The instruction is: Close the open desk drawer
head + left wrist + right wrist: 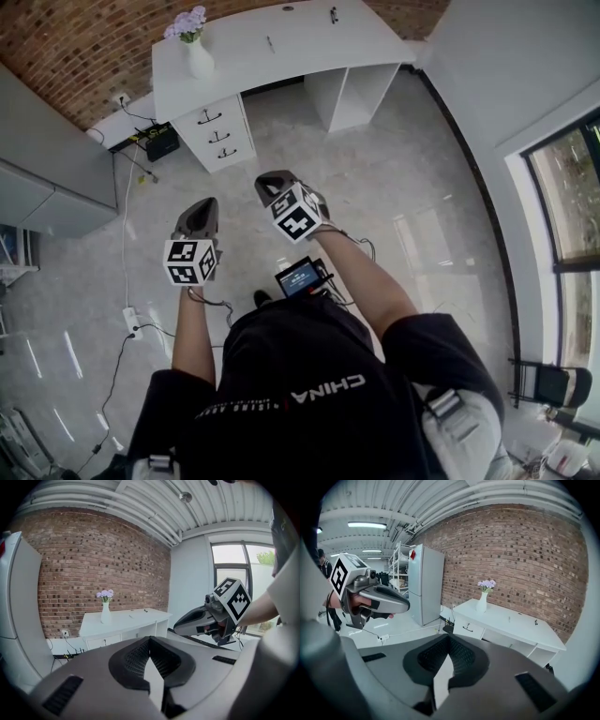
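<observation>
A white desk (281,47) stands against the brick wall, with a stack of three drawers under its left end. The top drawer (211,117) juts out a little from the two below; it also shows in the right gripper view (469,628). My left gripper (203,208) and right gripper (272,180) are held in the air well short of the desk, pointing toward it. Both are shut with nothing between their jaws, as each gripper's own view shows: left gripper (150,641), right gripper (449,639). A white vase of lilac flowers (195,52) stands on the desk's left end.
A black box with cables (161,142) lies on the floor left of the drawers, and a power strip (131,322) nearer me. A grey cabinet (47,178) stands at the left, a tall white fridge (424,583) beyond it. Window (572,187) and folding chair (548,384) are at the right.
</observation>
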Action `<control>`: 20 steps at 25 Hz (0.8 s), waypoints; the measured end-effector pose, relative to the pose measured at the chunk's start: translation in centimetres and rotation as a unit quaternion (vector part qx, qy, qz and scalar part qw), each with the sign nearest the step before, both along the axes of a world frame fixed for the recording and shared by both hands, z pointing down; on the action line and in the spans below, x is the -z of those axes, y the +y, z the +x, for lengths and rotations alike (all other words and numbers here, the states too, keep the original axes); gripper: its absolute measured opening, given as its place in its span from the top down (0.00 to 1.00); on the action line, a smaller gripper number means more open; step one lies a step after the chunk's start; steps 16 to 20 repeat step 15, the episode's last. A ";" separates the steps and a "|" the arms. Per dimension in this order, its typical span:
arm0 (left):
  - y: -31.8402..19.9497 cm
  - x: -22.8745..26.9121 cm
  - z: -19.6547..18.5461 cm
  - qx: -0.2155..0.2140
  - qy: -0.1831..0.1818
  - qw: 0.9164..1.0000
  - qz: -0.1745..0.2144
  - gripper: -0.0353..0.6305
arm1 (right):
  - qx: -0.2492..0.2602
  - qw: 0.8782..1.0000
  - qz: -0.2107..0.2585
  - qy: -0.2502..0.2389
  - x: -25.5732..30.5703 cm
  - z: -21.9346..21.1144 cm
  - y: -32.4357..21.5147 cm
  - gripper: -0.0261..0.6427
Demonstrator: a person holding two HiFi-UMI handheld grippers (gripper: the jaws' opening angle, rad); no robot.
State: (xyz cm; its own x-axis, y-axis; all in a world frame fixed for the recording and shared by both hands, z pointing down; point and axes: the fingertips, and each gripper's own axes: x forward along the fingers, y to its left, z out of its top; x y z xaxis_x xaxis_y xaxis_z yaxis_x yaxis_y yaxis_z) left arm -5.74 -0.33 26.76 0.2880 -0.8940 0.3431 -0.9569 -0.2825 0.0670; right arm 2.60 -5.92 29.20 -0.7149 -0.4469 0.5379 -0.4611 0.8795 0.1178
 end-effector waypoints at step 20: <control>-3.1 1.6 -1.1 0.019 0.012 1.000 0.018 0.93 | 0.002 0.999 0.022 -0.023 1.8 -1.0 -3.0 0.94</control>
